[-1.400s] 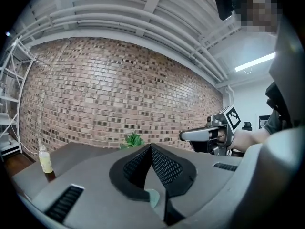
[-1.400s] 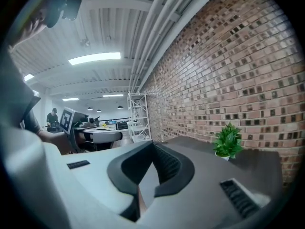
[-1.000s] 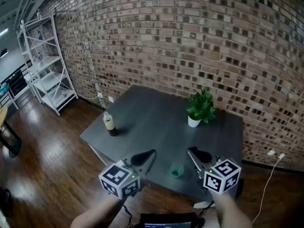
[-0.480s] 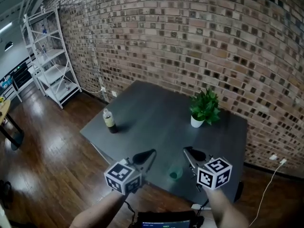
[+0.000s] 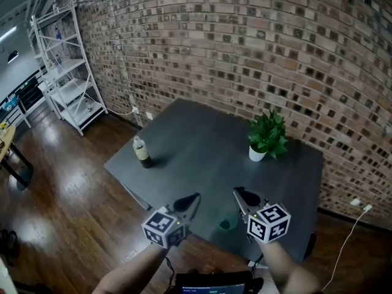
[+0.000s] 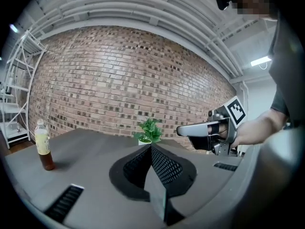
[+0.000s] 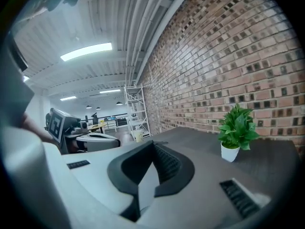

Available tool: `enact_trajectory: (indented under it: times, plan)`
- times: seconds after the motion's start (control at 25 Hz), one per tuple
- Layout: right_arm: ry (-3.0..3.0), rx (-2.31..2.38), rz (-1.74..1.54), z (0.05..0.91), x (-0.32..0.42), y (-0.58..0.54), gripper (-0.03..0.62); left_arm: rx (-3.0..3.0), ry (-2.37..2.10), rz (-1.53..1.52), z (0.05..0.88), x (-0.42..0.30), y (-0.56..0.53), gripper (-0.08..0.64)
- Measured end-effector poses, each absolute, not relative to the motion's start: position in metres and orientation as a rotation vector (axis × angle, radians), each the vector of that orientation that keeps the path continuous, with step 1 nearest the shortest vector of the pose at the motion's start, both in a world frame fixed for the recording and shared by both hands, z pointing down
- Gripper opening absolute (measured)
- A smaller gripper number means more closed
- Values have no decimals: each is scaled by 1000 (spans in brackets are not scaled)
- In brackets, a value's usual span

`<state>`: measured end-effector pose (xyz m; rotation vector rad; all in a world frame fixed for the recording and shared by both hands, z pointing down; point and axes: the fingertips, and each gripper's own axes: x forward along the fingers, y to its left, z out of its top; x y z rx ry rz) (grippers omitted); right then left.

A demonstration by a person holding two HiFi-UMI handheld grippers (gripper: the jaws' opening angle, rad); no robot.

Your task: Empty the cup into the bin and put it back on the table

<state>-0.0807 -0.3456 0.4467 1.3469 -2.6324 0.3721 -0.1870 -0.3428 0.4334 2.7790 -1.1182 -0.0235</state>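
A small green cup stands on the dark grey table near its front edge. In the head view it lies between my two grippers, and neither touches it. My left gripper hovers to the cup's left with its jaws shut and nothing between them; the left gripper view shows the black pads meeting. My right gripper is just right of the cup, also shut and empty. The cup does not show in either gripper view. No bin is clearly in view.
A bottle of brown drink stands at the table's left side and a potted plant at the back right. A brick wall runs behind the table. A white shelf rack stands far left on the wooden floor.
Both grippers have drifted a little closer together and nearer to me, the right one moving left. The cup has stayed in place on the table. Both jaws have stayed shut.
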Motion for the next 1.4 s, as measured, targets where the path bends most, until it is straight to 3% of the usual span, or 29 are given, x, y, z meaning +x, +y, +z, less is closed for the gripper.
enact_trajectory:
  times: [0.76,1.0,1.08,1.16,1.24,1.32,1.4]
  plan:
    - [-2620,1290,382,517,-101,-362,6,2765,-1140,42,487,-184,-356,2]
    - [-2543,1193,420,546,-102,-347,199,2731,-1152,62,499,-189,-354,2]
    - [-2521,1169,423,553,-102,-340,205,2728,-1146,64,501,-187,-353,2]
    - [-2502,1149,441,560,-102,-336,268,2728,-1142,64,501,-185,-352,2]
    - [-2484,1136,459,567,-101,-333,270,2726,-1139,61,502,-184,-351,2]
    - [-2464,1126,473,575,-99,-331,326,2726,-1132,62,505,-182,-349,2]
    - [-2446,1118,483,581,-97,-329,330,2726,-1125,72,508,-180,-347,2]
